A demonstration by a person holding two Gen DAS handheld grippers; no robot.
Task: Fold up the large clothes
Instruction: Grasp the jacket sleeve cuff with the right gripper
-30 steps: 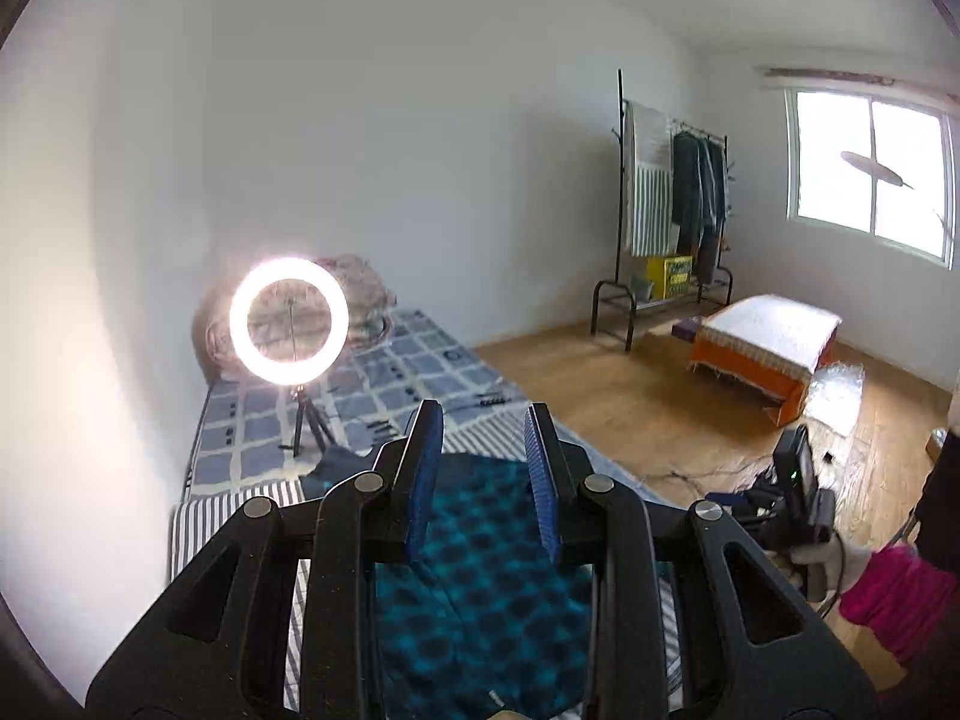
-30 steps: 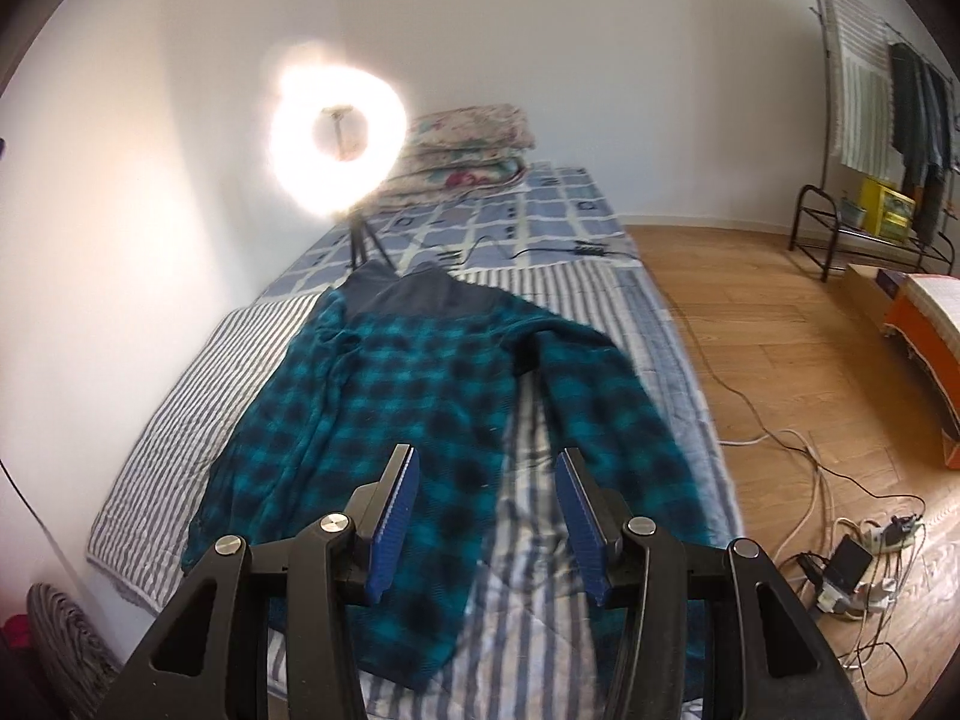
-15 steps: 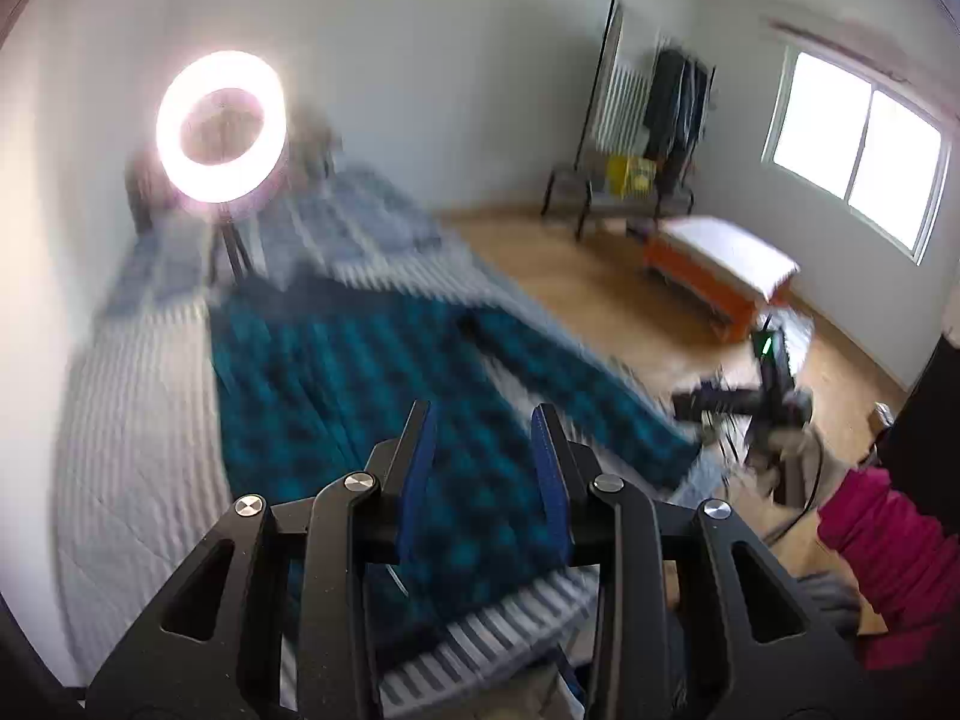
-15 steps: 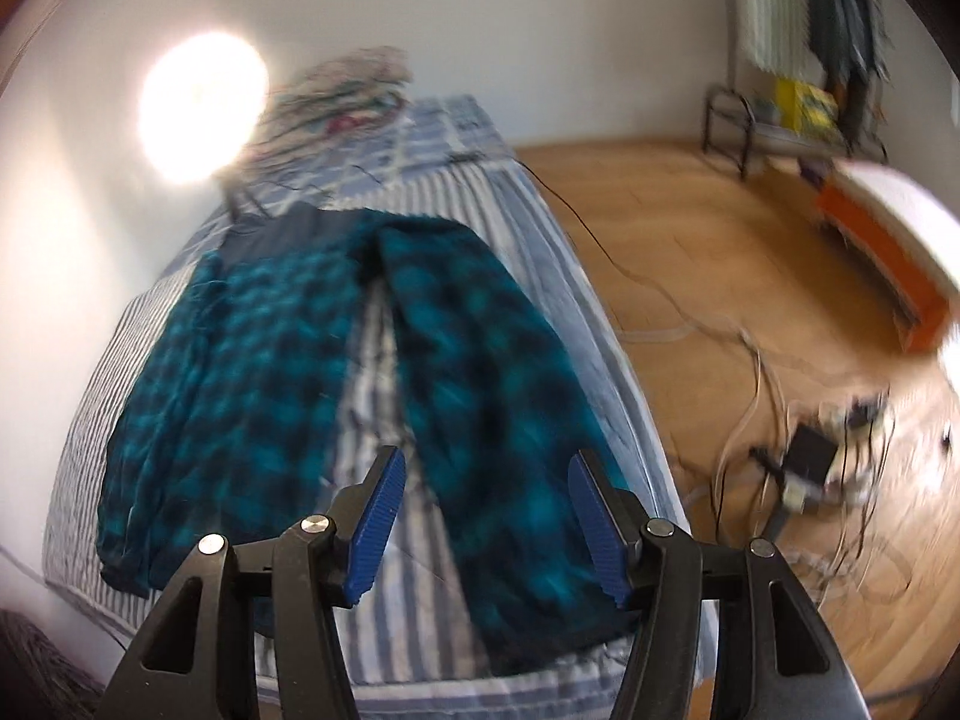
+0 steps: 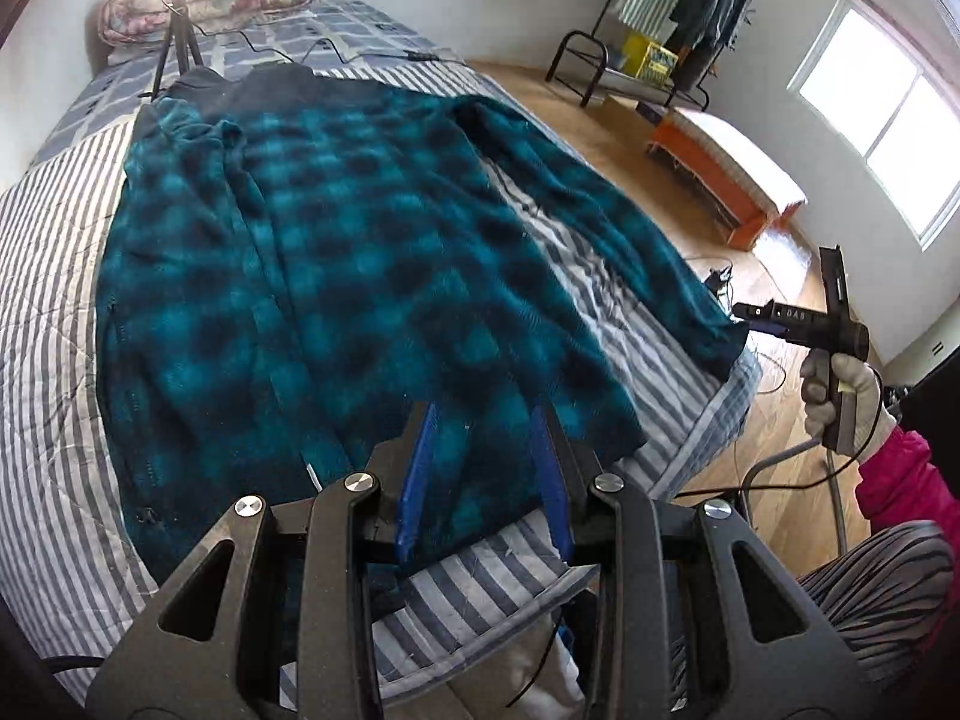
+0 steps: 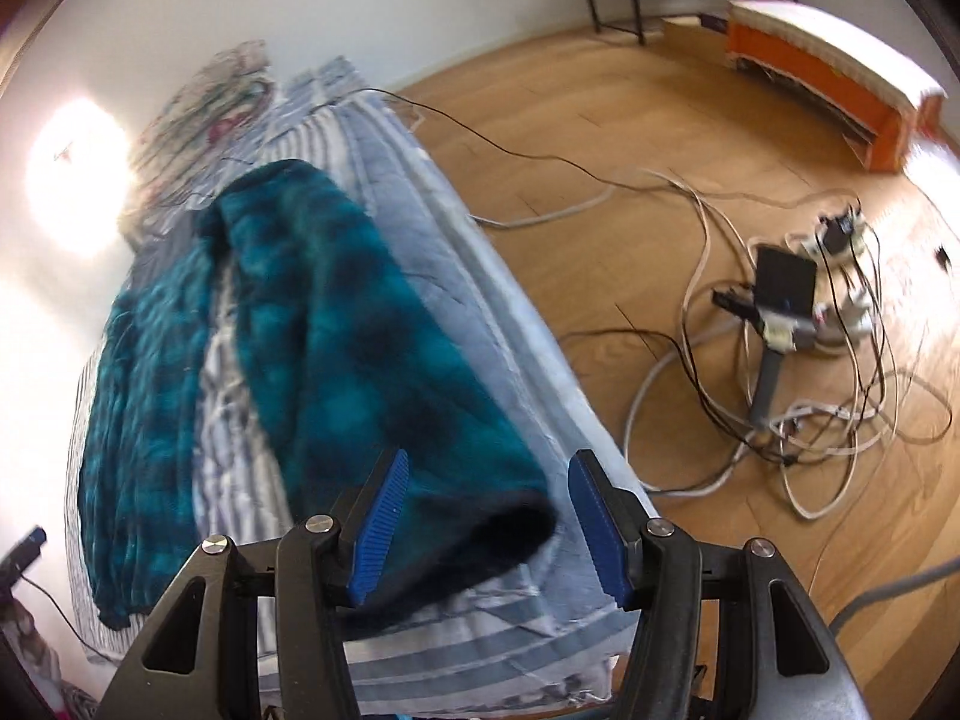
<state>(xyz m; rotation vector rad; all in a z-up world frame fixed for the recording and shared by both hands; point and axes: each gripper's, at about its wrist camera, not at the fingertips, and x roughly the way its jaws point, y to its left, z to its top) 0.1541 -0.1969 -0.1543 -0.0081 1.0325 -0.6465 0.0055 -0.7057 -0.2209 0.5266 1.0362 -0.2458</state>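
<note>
Both cameras dipped toward plaid shirt (image 5: 360,276), left gripper (image 5: 483,480) and right gripper (image 6: 489,531) open, empty, cables (image 6: 780,408) beside bed (image 5: 48,276).

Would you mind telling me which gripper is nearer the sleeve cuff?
Right. The right gripper is open around the sleeve cuff; the left gripper is over the jacket's bottom hem.

left cam sits behind the left claw (image 5: 483,480) at the foot of the striped bed (image 5: 54,276), looking up its length over the teal plaid fleece jacket (image 5: 336,264), fairly close. right cam rides the right claw (image 6: 489,522) at the bed's floor-side corner, right up on the jacket's sleeve cuff, facing the wood floor (image 6: 600,210) too. both share jacket, bed, orange bench (image 5: 720,180)
</note>
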